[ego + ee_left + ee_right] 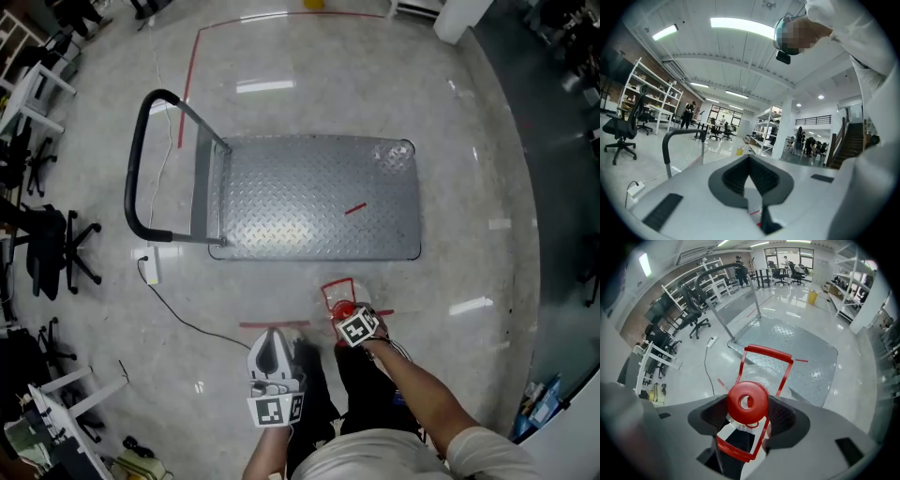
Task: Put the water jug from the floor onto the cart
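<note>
The water jug [339,298] is clear, with a red cap [747,401] and a red carrying frame [767,354]. It stands on the floor just in front of the cart's near edge. My right gripper [351,317] is shut on its neck, and the cap sits between the two dark pads [783,418]. The cart [314,199] is a grey tread-plate platform with a black push handle [137,169] at its left end. Its deck [799,352] is bare. My left gripper [273,345] hangs close to the person's legs, shut and holding nothing, and points out across the room [750,158].
A white power strip [150,267] and its black cable lie on the floor left of the cart. Black office chairs [58,249] and white shelving stand along the left side. Red tape lines [187,86] mark the floor. A white pillar [461,19] stands at the far right.
</note>
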